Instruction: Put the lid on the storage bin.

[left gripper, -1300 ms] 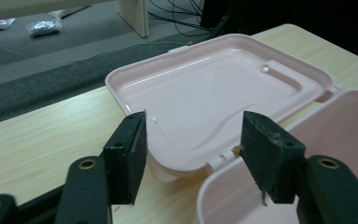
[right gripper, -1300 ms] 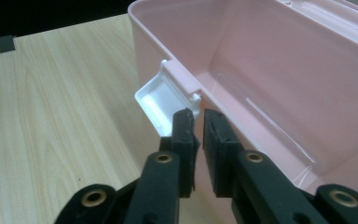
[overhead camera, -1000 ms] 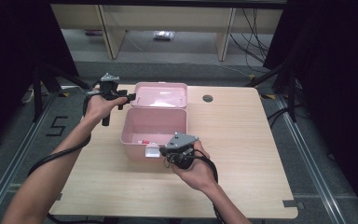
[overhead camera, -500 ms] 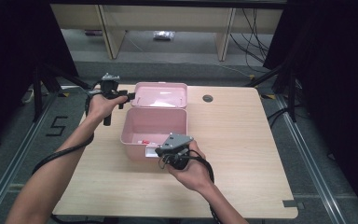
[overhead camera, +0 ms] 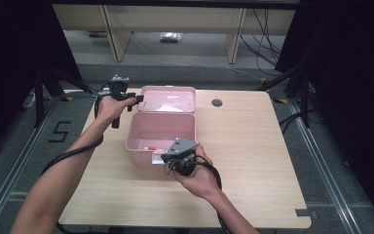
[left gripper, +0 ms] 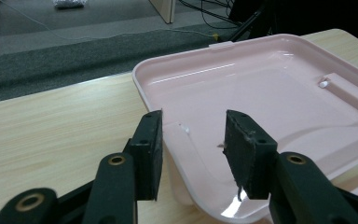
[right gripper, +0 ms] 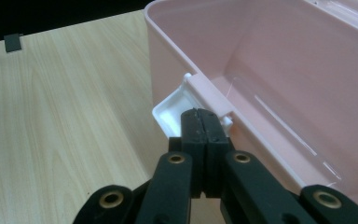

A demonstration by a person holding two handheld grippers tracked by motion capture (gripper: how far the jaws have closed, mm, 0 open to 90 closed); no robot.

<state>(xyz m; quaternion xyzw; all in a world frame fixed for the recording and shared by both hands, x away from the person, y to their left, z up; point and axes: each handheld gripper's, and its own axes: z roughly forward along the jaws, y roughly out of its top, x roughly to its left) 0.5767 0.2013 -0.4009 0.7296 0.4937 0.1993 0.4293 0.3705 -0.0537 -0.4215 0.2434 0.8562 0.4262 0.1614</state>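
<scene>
A pink plastic box [overhead camera: 129, 139] stands open in the middle of the table, its lid [overhead camera: 168, 100] lying back behind it. My left gripper [overhead camera: 135, 100] is at the lid's left corner. In the left gripper view its jaws [left gripper: 193, 123] straddle the rim of the lid [left gripper: 270, 93]; they have just been closing, with a gap still showing by the right pad. My right gripper [overhead camera: 168, 157] is at the box's front wall. Its jaws [right gripper: 200, 112] are shut together, tips against the white latch [right gripper: 170, 109] just under the box rim [right gripper: 261, 56].
A small red and white item [overhead camera: 151, 147] lies on the box floor. A round cable hole [overhead camera: 217, 103] sits in the table behind the box to the right. Black tape [overhead camera: 304, 212] marks the near right corner. Shelving stands beyond the far edge.
My right gripper has shifted slightly left along the box's front. The left hand has stayed at the lid's corner.
</scene>
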